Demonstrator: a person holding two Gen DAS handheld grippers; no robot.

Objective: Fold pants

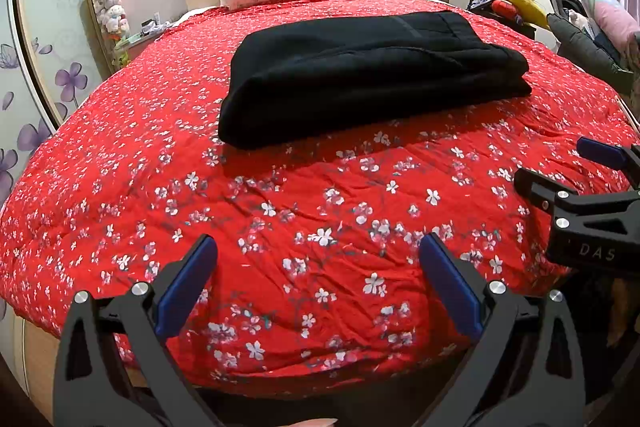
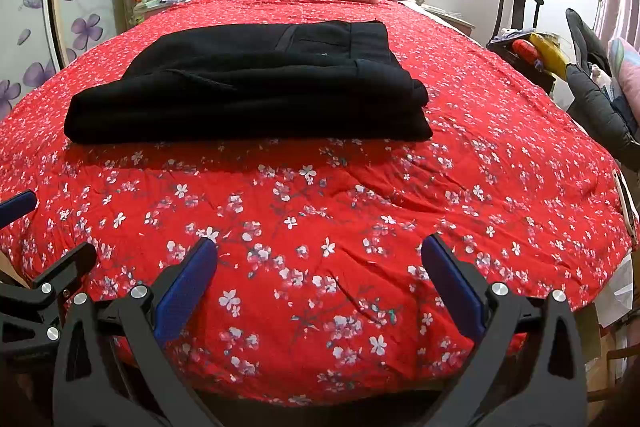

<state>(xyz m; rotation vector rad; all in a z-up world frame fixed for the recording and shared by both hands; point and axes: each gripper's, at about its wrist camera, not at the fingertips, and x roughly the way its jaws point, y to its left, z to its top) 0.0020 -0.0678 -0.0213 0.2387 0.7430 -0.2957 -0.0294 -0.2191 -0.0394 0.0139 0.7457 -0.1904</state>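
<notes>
While your left gripper and right gripper hang spread wide and empty near the bed's foot, the pants lie folded mid-bed on the red quilt. If you reach back in, a pad could snag and undo the loose top layer.

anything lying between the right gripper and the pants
Nothing: only bare red quilt lies between the open right gripper and the folded black pants, shown in the right wrist view.
</notes>
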